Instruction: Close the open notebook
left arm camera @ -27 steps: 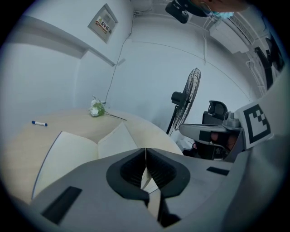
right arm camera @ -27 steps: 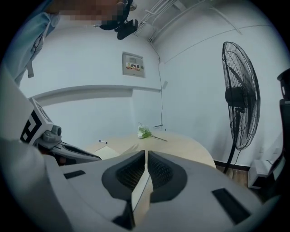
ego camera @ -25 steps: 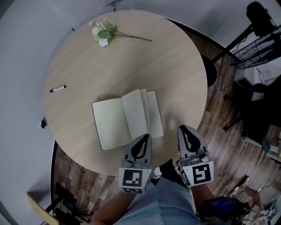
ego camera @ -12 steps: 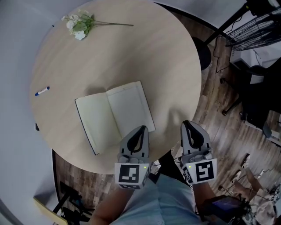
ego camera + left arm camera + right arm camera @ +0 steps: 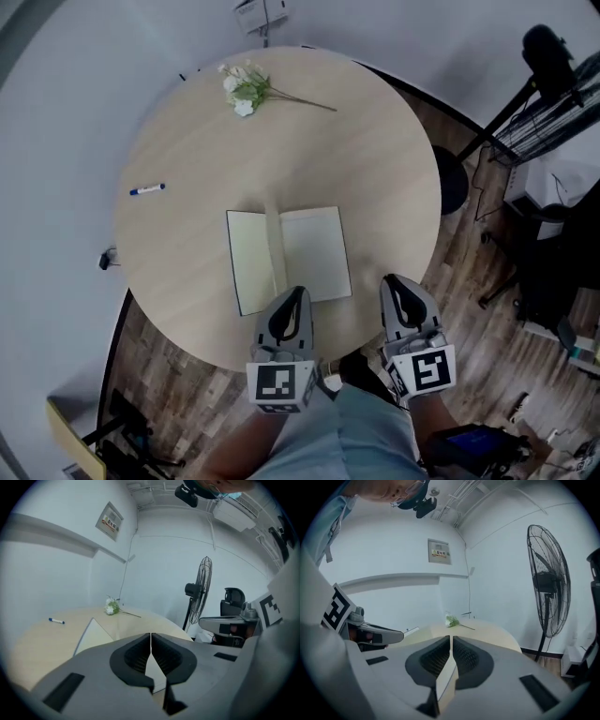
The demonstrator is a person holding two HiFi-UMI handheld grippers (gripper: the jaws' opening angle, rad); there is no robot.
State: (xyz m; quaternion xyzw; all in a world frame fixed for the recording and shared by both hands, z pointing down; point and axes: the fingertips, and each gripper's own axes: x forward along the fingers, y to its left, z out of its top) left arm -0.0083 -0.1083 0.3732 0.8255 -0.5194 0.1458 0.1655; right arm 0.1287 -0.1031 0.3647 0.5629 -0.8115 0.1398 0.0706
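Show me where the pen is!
In the head view, the pen lies on the table's left side, left of the notebook and below the flower.

The left tongs hang at 6 o'clock in the head view and the right tongs at 5 o'clock. They sit side by side, well apart, both pointing toward 12 o'clock. Each pair has its jaws pressed together, with nothing gripped between them.
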